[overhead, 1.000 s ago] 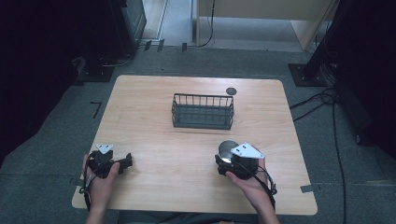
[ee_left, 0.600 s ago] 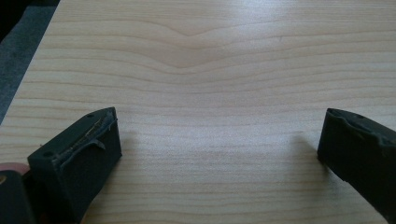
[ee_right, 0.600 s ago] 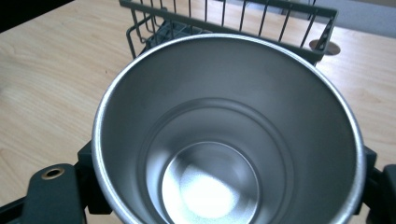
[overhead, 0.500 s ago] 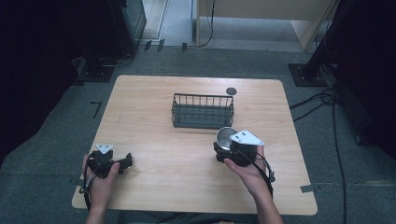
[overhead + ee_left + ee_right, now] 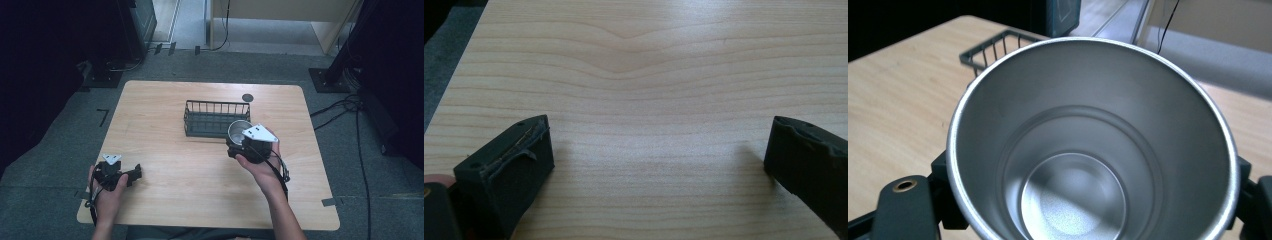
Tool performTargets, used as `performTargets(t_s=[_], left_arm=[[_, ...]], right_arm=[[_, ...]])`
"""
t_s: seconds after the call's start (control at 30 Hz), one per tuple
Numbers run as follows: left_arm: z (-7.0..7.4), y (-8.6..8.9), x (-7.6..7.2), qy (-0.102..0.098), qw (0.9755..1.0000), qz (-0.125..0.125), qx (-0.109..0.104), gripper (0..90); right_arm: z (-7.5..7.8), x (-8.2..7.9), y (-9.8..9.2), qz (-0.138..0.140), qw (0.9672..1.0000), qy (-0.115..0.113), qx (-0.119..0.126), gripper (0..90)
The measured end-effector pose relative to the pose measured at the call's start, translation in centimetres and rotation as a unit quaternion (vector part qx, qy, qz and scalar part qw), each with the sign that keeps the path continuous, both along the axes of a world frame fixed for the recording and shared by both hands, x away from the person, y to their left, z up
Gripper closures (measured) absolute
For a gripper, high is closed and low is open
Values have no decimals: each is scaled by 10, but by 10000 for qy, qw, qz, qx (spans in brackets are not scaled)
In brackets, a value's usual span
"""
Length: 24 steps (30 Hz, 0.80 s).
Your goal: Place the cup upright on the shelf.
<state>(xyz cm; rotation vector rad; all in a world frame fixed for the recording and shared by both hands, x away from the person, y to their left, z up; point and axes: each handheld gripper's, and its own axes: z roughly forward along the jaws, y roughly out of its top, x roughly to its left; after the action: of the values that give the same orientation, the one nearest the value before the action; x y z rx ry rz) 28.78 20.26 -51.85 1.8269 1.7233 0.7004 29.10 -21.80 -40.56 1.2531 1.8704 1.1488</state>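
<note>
A steel cup (image 5: 239,131) is clamped in my right gripper (image 5: 238,143), which is shut on it and holds it above the table just in front of the wire basket's (image 5: 216,118) right end. In the right gripper view the cup (image 5: 1088,150) gapes empty toward the camera, its mouth upward, with a black jaw at either side of its wall and the basket (image 5: 993,47) beyond. My left gripper (image 5: 131,175) rests near the table's front left, open. In the left gripper view its jaws (image 5: 659,160) stand wide apart over bare wood with nothing between them.
The dark wire basket stands empty at the middle of the wooden table (image 5: 165,150). A small dark round disc (image 5: 247,97) lies behind the basket's right end. Cables (image 5: 350,107) and dark equipment stands ring the table on the floor.
My right gripper has risen and moved away from the person toward the basket, carrying the cup with it. The left gripper has stayed where it was.
</note>
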Motion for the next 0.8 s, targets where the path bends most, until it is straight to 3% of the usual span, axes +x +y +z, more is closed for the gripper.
performTargets(t_s=[0.43, 0.8], left_arm=[[0, 0, 0, -9, 10000, 5, -15, 0], [0, 0, 0, -10, 10000, 6, -14, 0]], right_arm=[[19, 27, 10, -87, 9991, -416, -12, 182], [23, 52, 17, -159, 9981, -597, -24, 182]])
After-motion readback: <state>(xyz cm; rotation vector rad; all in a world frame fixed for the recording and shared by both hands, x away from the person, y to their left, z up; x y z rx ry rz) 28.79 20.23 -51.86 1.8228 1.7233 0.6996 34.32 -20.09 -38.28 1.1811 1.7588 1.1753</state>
